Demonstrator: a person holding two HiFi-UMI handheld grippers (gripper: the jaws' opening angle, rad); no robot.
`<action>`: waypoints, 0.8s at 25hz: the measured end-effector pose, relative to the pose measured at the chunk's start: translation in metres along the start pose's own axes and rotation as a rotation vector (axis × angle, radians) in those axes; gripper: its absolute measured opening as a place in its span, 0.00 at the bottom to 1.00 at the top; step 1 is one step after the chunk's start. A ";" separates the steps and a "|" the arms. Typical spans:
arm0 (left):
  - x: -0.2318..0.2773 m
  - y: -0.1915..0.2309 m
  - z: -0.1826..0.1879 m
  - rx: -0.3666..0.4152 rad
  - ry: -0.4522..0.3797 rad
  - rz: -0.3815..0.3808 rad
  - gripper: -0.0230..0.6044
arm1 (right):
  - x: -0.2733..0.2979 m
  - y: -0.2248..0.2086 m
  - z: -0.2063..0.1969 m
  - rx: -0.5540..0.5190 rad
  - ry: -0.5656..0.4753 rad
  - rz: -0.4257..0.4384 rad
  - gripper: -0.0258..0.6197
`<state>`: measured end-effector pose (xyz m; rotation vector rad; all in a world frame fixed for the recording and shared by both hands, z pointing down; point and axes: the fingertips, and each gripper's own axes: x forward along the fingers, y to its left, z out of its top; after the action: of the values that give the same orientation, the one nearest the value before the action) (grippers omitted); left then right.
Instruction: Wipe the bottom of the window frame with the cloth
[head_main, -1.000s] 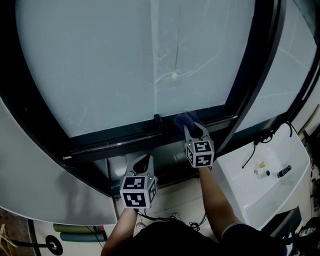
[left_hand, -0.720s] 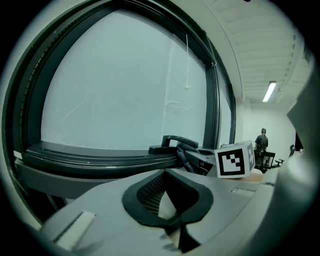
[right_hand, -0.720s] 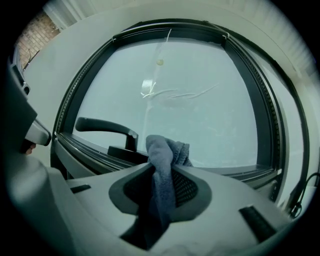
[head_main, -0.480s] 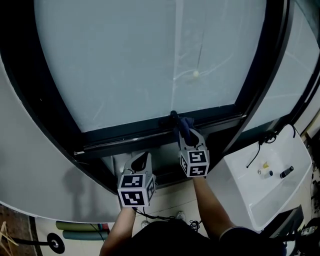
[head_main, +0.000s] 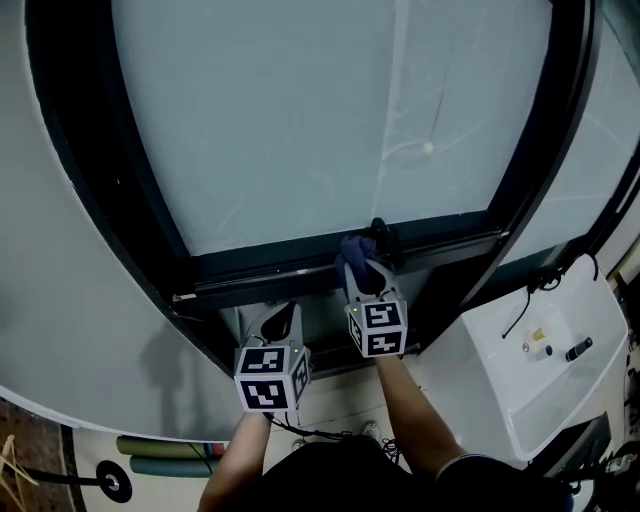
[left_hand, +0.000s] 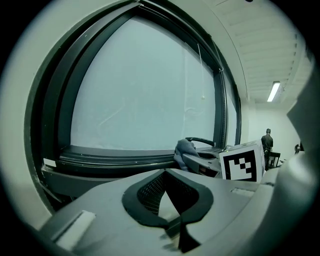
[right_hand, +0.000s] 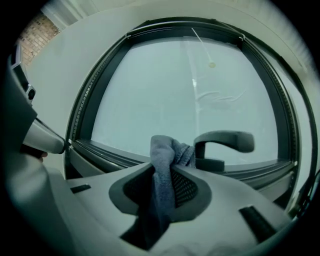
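A blue-grey cloth (right_hand: 162, 170) is pinched in my right gripper (right_hand: 167, 172), which is shut on it. In the head view the cloth (head_main: 353, 248) presses on the dark bottom rail of the window frame (head_main: 270, 272), just left of the black window handle (head_main: 383, 240), with the right gripper (head_main: 365, 272) behind it. My left gripper (head_main: 280, 320) hangs lower and to the left, off the frame, with its jaws shut on nothing. The left gripper view shows the left gripper (left_hand: 167, 175), the cloth (left_hand: 185, 149) and the bottom rail (left_hand: 115, 157) beyond.
The handle (right_hand: 225, 142) juts out right of the cloth. A white sink unit (head_main: 530, 370) with a small bottle (head_main: 575, 350) stands at the lower right. A blind cord bead (head_main: 428, 148) hangs before the glass. Rolled mats (head_main: 160, 455) lie on the floor. A person (left_hand: 268, 140) stands far off.
The right gripper has slid the cloth leftward along the bottom rail, from right of the handle to its left. The left gripper has kept its place.
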<state>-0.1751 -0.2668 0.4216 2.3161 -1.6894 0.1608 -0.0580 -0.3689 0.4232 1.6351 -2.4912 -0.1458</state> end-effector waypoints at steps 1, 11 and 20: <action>-0.003 0.004 0.000 -0.003 -0.003 0.007 0.05 | 0.002 0.011 0.002 -0.008 0.001 0.020 0.18; -0.046 0.060 -0.007 -0.043 -0.015 0.135 0.05 | 0.026 0.124 0.023 -0.060 0.006 0.231 0.18; -0.084 0.103 -0.011 -0.069 -0.028 0.254 0.05 | 0.042 0.212 0.035 -0.098 0.018 0.372 0.18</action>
<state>-0.2982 -0.2161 0.4273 2.0577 -1.9665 0.1180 -0.2720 -0.3236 0.4278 1.1075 -2.6726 -0.2007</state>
